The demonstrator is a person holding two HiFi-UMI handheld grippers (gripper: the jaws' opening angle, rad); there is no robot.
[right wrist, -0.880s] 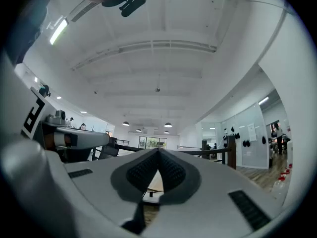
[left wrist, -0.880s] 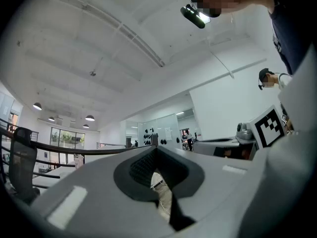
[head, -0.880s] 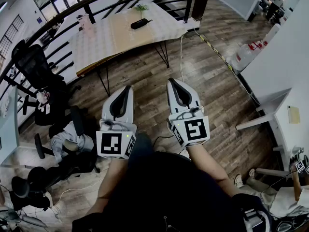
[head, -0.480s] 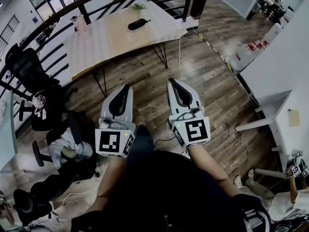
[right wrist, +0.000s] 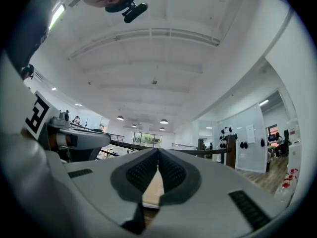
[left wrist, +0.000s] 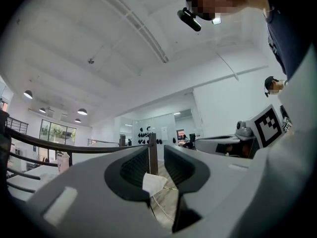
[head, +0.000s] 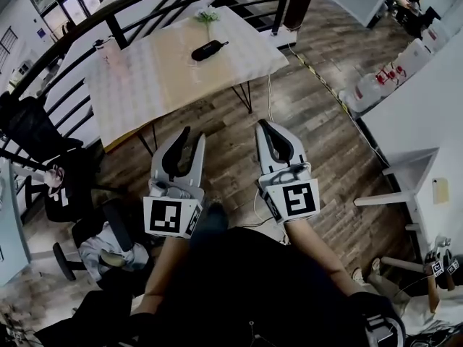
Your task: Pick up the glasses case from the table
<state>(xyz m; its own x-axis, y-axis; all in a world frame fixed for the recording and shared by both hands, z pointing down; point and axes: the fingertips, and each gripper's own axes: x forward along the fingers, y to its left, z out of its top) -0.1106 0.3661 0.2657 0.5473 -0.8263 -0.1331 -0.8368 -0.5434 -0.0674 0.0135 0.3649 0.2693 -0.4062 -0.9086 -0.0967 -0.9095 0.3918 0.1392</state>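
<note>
The black glasses case (head: 207,50) lies on the far part of a light table (head: 145,78), seen in the head view. Both grippers hover over the wooden floor, well short of the table's near edge. My left gripper (head: 195,133) has its jaws parted with a narrow gap and nothing between them; in the left gripper view (left wrist: 157,150) only floor and a table corner show through the gap. My right gripper (head: 260,123) is shut, its tips meeting (right wrist: 158,150), and it holds nothing. Neither gripper view shows the case.
A small plant (head: 207,14) and a pale cup (head: 108,47) also stand on the table. A dark railing (head: 145,6) runs behind it. Black office chairs (head: 29,132) sit at the left; white jugs (head: 376,82) and a white desk (head: 427,114) at the right.
The table and case now sit lower and larger in the head view, so I am closer. The left jaws, closed before, have parted. The right jaws stay closed.
</note>
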